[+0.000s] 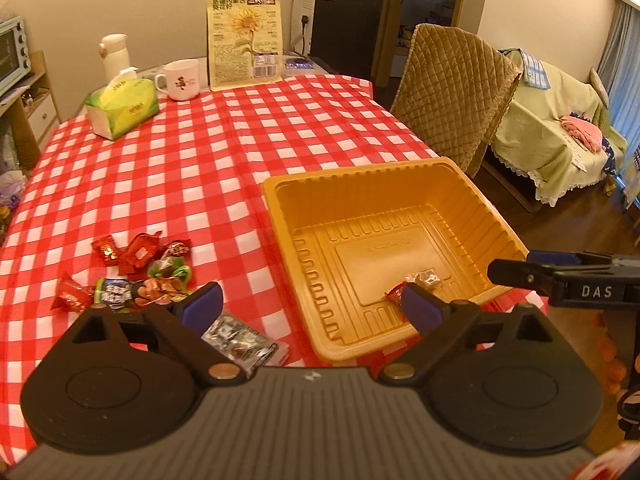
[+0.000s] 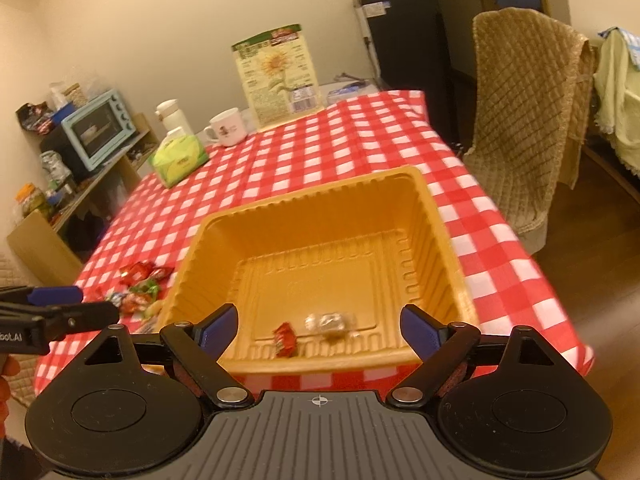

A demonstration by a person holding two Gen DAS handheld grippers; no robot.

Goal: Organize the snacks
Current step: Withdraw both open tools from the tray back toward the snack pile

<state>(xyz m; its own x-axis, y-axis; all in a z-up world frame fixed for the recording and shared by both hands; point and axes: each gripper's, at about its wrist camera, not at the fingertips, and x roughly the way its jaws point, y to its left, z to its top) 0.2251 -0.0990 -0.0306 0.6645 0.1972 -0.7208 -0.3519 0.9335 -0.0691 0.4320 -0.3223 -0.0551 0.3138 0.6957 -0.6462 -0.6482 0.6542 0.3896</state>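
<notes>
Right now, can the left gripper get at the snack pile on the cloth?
Probably yes. The left gripper is open and empty, the snack pile lies just to its left outside the tray, and nothing stands between them.

free: tray interior, open above | blocked: tray walls; snack pile left

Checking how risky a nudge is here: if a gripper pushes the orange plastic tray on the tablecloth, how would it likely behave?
The orange tray looks thin moulded plastic with ribbed walls, so it is probably light and would flex. Holding only a red snack and a clear-wrapped snack, it would likely slide, not tip, given its wide flat base.
</notes>
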